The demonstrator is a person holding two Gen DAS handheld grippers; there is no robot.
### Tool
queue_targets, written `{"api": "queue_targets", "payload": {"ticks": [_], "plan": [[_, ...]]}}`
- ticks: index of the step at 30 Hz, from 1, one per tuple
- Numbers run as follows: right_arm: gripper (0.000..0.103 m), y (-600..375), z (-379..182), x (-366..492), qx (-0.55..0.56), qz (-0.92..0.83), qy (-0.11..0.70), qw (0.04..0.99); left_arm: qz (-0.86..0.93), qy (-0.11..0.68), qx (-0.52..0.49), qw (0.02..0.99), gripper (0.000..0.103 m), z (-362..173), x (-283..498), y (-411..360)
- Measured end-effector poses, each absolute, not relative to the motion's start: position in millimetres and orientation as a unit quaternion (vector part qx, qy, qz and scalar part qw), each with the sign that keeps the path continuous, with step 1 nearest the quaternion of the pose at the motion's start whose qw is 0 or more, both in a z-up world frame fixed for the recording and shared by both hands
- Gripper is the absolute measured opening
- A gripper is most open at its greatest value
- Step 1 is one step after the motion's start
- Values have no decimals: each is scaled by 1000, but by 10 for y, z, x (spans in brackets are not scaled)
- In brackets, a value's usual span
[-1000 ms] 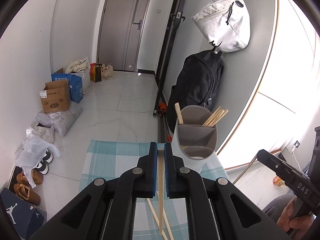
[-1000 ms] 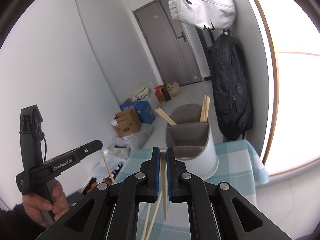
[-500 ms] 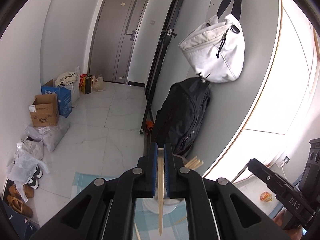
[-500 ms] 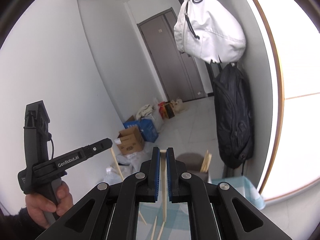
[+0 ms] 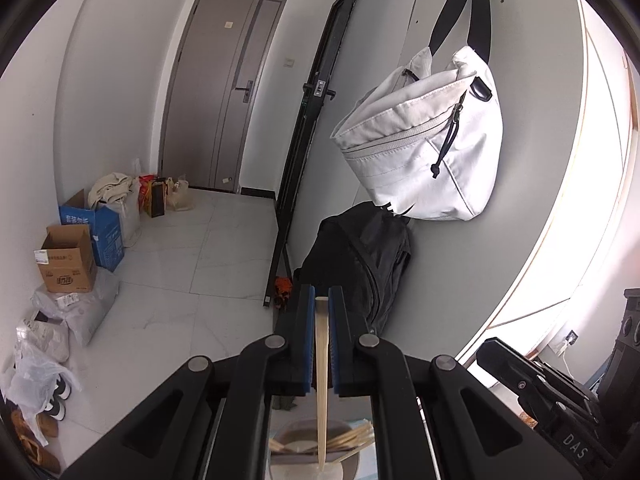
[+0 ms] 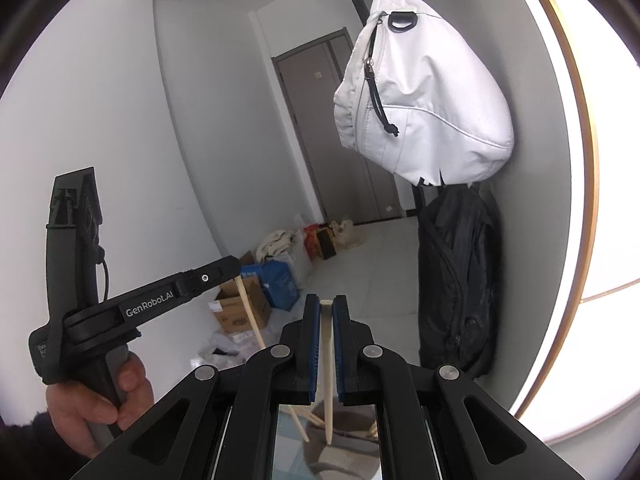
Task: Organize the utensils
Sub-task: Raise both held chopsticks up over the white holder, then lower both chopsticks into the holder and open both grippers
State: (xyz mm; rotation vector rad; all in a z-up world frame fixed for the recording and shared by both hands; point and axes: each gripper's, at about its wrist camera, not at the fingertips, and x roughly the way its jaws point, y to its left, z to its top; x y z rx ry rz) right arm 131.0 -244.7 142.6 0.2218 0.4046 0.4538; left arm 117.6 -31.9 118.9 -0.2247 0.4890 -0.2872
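Left gripper (image 5: 322,300): jaws clenched on a single chopstick (image 5: 321,380), running down the frame centre with its tip hanging over the utensil holder (image 5: 316,446) at the bottom edge. Right gripper (image 6: 326,304): same, clamped on a second chopstick (image 6: 328,372), tip down over the holder's rim at lower centre of the right wrist view.

Change vs a second ago: both tools have risen. The holder filled mid-frame then; now it's only a sliver at the bottom, and the checked cloth is nearly gone from view. The loose sticks on the cloth have dropped out of view. Holder already has several chopsticks leaning in its compartments.

In the right wrist view, the left gripper sits at left, person's hand (image 6: 94,404) on the handle, its stick angling down toward the holder.

Read: pick is done, both sticks lifted clear and roughly above the holder. Next is lower and release into a compartment. Which compartment each tip lines up with, can't tell.
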Motion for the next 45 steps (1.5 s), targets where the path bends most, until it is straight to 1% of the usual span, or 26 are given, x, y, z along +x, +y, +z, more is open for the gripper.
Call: {"api": "queue_targets", "payload": {"ticks": [6, 14, 21, 32, 37, 38, 41, 43, 44, 45], "plan": [[6, -2408, 1372, 1524, 93, 217, 199, 951, -148, 256, -108, 949, 2, 981, 1382, -329], [6, -2459, 1091, 1777, 115, 209, 222, 945, -143, 259, -106, 949, 2, 736, 1553, -329], [6, -2377, 870, 1838, 101, 212, 234, 943, -153, 248, -100, 951, 2, 628, 1514, -367], [6, -2278, 516, 1762, 92, 226, 274, 930, -219, 230, -109, 942, 2, 509, 1289, -256], [6, -2228, 386, 1720, 96, 238, 294, 921, -257, 249, -85, 930, 2, 467, 1203, -337], [8, -2217, 359, 1712, 98, 242, 300, 917, -264, 254, -78, 927, 2, 452, 1195, -361], [9, -2192, 295, 1676, 101, 247, 314, 911, -288, 280, -48, 914, 2, 390, 1166, -483], [9, -2233, 274, 1638, 114, 243, 317, 910, -319, 302, -55, 897, 4, 334, 1169, -503], [11, -2288, 268, 1610, 127, 238, 317, 909, -315, 316, -54, 893, 4, 322, 1174, -511], [11, -2331, 272, 1583, 140, 237, 319, 907, -305, 324, -53, 894, 4, 321, 1179, -506]]}}
